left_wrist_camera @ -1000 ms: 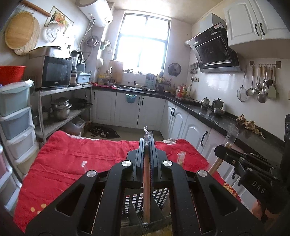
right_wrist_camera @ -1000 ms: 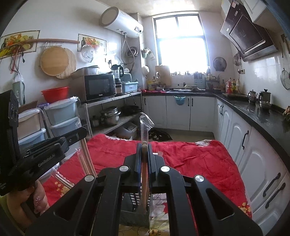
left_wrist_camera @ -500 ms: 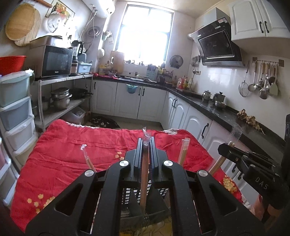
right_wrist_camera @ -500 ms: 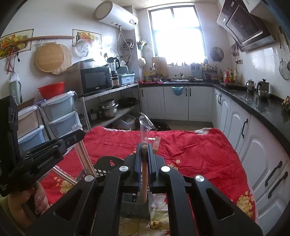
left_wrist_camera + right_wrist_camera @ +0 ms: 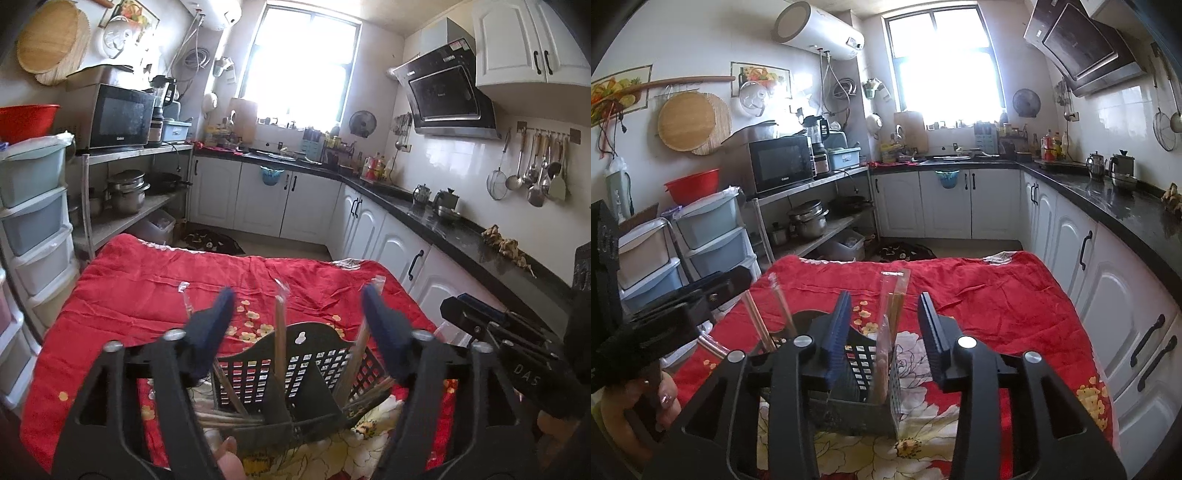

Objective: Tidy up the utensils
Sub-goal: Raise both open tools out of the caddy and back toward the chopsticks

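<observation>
A black perforated utensil basket [image 5: 314,360] sits on the red floral cloth [image 5: 155,295] that covers the table, near its front edge, and a solid divider splits it into two compartments.

In the left wrist view, going left to right: the left gripper [image 5: 297,317] hangs just above the basket with its two blue-padded fingers [image 5: 218,321] spreading apart, already wide and touching nothing. Between them one plastic-wrapped pair of chopsticks [image 5: 280,325] stands nearly upright at the divider, free of both pads. To its left one wrapped stick [image 5: 186,299] leans out of the left compartment; to its right another wrapped pair [image 5: 364,328] leans from the right compartment, partly behind the right finger. More sticks lie low in both compartments, too tangled to count. At the far right the right gripper's black body [image 5: 517,347] shows, its fingertips out of frame.

In the right wrist view, the left gripper's body [image 5: 676,310] and the hand [image 5: 639,402] that holds it are at the left edge. Two wrapped pairs [image 5: 768,314] lean in the left compartment. The right gripper [image 5: 886,321] is opening too, and one wrapped pair [image 5: 892,314] stands in the right compartment between its pads, touched by neither.
</observation>
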`<control>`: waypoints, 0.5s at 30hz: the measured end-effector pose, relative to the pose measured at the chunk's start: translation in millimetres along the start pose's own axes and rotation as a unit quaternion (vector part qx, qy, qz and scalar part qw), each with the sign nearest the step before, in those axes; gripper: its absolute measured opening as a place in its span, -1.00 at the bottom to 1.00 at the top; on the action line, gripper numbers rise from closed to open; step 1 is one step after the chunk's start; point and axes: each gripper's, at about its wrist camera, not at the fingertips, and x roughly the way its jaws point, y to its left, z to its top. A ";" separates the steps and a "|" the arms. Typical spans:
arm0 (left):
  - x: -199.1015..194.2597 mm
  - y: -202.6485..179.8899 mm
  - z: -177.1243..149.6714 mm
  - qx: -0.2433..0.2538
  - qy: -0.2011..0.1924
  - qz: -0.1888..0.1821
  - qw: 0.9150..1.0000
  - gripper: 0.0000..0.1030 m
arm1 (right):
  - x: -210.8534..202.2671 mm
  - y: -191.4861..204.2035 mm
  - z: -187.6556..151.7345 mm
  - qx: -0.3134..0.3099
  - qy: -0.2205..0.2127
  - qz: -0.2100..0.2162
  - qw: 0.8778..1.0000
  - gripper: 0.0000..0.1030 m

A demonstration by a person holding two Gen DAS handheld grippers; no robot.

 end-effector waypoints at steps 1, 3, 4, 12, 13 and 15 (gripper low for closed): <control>-3.7 0.7 0.7 -0.002 -0.002 -0.002 1.000 0.45 | -1.5 -0.1 -0.3 0.001 -0.001 -0.001 1.000 -0.22; -8.4 1.3 2.3 -0.007 -0.004 -0.003 1.000 0.68 | -4.7 -0.5 -1.1 0.001 -0.003 -0.002 1.000 -0.15; -12.4 2.5 3.2 -0.010 -0.006 -0.006 1.000 0.69 | -6.4 -0.8 -1.5 0.001 -0.004 -0.002 1.000 -0.13; -35.9 0.3 1.6 -0.012 -0.019 -0.015 1.000 0.79 | -23.6 -0.4 -5.2 0.004 -0.011 0.000 1.000 0.04; -38.3 0.5 0.3 -0.013 -0.020 -0.016 1.000 0.79 | -26.2 0.2 -5.7 0.003 -0.014 0.000 1.000 0.05; -42.1 1.4 -2.6 -0.015 -0.020 -0.017 1.000 0.79 | -30.1 2.6 -6.9 0.000 -0.016 -0.002 1.000 0.10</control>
